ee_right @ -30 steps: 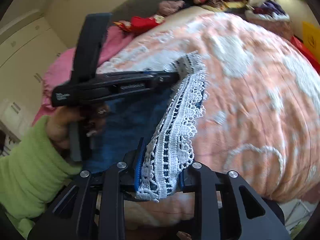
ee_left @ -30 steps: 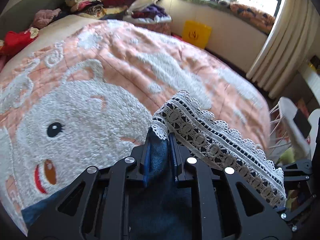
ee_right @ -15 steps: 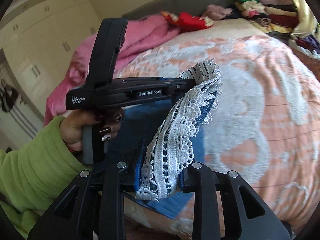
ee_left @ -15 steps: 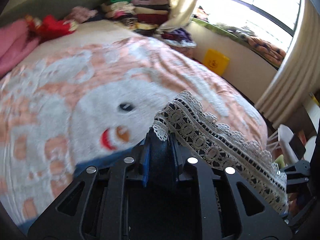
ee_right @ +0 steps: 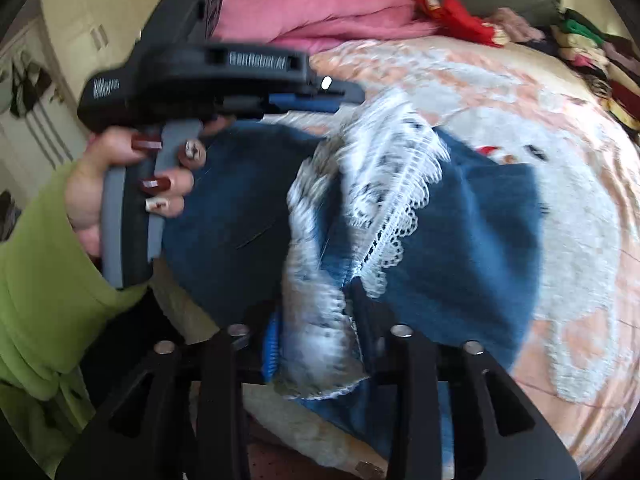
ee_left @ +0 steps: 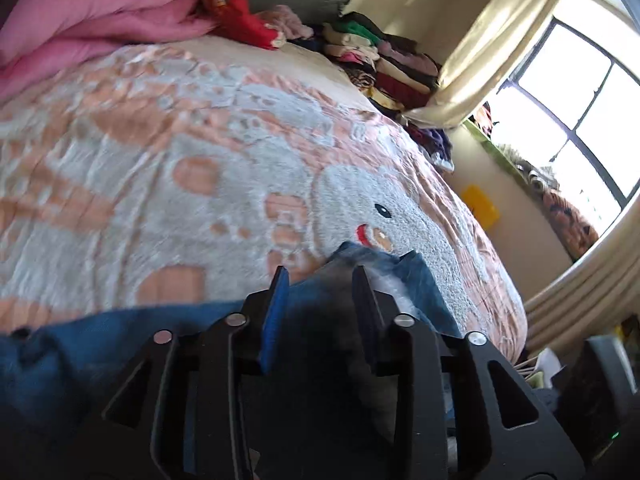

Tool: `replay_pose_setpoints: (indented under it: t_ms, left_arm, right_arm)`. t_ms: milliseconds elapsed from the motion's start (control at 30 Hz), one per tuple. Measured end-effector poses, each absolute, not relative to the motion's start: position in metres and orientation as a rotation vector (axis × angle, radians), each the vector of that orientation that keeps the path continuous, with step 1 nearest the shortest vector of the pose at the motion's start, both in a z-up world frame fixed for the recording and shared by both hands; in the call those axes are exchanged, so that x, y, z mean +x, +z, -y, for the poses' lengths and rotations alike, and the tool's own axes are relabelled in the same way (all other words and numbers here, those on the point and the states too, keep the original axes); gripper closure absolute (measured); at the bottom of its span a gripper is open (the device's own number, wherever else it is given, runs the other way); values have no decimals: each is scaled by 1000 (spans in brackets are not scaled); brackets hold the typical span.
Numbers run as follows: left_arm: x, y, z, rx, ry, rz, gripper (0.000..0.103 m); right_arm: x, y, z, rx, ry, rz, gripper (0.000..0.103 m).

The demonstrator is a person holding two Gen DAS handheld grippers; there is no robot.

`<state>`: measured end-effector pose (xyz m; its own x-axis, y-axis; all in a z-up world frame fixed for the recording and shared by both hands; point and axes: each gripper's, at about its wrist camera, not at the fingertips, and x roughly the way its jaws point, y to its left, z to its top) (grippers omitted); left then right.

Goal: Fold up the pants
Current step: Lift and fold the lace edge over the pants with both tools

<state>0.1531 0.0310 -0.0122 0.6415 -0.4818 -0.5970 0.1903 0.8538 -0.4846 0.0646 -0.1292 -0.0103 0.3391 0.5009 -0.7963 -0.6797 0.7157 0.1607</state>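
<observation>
The left gripper (ee_left: pixel 320 280) is spread open above the pants (ee_right: pixel 460 220), which lie on the bed (ee_left: pixel 160 180). The right gripper (ee_right: pixel 316 320) clamps their lace trim (ee_right: pixel 384 168).

Right claw (ee_right: pixel 316 320) clamps the lace hem (ee_right: pixel 320 344) of blue pants (ee_right: pixel 460 240) over the bedspread (ee_right: pixel 580 240)
</observation>
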Motion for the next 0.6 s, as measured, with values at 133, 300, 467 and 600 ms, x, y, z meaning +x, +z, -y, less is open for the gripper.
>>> replay_pose_setpoints:
  t_ms: [133,300,467,600]
  left_arm:
    - [146,-17,-41,-468,-411,-793,72]
    - [144,-24,-39,-519,-459,-819,69]
    - [154,-36,-26,-523,-471,-884,58]
    - [165,-48,-9,-490,-443,-942,55]
  right_arm:
    - [48,-19,109,-242,872,-967,53]
    - [39,1,127,-189,888,-915,49]
    - [73,17,162,-133,726,-876,48]
    - [115,19,186,-99,594,-875,48]
